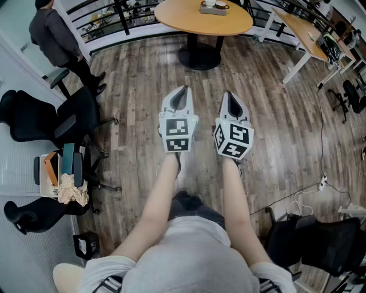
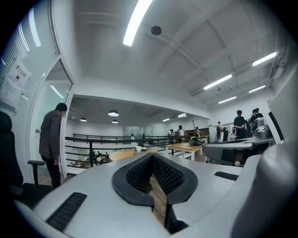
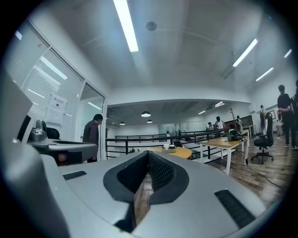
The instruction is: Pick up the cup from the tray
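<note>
Nearest the camera, the left gripper [image 1: 180, 92] and the right gripper [image 1: 231, 98] hang side by side over the plank floor [image 1: 137, 80], well short of the round table [image 1: 183, 22] and pointing toward it. Each gripper's own view shows its ribbed pads pressed together with nothing between them, so both are empty.

Beyond them stands the round table on its dark pedestal. Near the table's far edge lies the tray [image 1: 215, 10], and on it stands the cup [image 1: 210, 3], a small white thing. The right gripper view shows them again, the cup [image 3: 171, 147] upright on the tray at the table's top. At this range I cannot tell whether it has a handle, what it is made of, or whether it holds anything.

From its look I judge it light and stiff, with a smooth wall that could slide in a loose pinch. If it is ceramic it will chip when knocked against the tray; if it is paper a hard squeeze will dent it. The safest hold seems to be across the body, just under the rim, with the pads on opposite sides, lifted straight up so the tray stays put. The jaws must spread first.

Left of the table a person [image 1: 54, 34] stands by the railing; right of it runs a long desk [image 1: 303, 31].
</note>
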### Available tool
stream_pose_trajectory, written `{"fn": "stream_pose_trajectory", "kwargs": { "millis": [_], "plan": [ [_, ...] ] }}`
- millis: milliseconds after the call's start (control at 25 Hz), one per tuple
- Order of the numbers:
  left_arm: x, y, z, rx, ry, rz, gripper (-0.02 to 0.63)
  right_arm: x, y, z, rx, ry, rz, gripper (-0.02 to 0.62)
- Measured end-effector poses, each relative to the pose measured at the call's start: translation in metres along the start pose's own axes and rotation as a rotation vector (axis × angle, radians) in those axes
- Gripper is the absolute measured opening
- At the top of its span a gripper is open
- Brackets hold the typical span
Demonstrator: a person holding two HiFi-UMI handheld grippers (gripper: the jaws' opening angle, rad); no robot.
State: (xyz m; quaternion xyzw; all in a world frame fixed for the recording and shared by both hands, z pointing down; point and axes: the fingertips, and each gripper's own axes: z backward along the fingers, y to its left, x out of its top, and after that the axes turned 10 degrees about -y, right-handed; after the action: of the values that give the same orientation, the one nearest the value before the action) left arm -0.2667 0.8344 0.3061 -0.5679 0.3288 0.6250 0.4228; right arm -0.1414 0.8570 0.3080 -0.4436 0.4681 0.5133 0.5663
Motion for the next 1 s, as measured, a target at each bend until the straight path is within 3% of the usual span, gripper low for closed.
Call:
{"fn": "stream_pose_trajectory", "kwargs": {
  "millis": [1000],
  "plan": [
    [0.001,-0.026,-0.011,0.031,-0.024,-0.002,0.006,-0.004,-0.032,-0.001,0.052,-0.028,-0.02,0.008]
  ]
}}
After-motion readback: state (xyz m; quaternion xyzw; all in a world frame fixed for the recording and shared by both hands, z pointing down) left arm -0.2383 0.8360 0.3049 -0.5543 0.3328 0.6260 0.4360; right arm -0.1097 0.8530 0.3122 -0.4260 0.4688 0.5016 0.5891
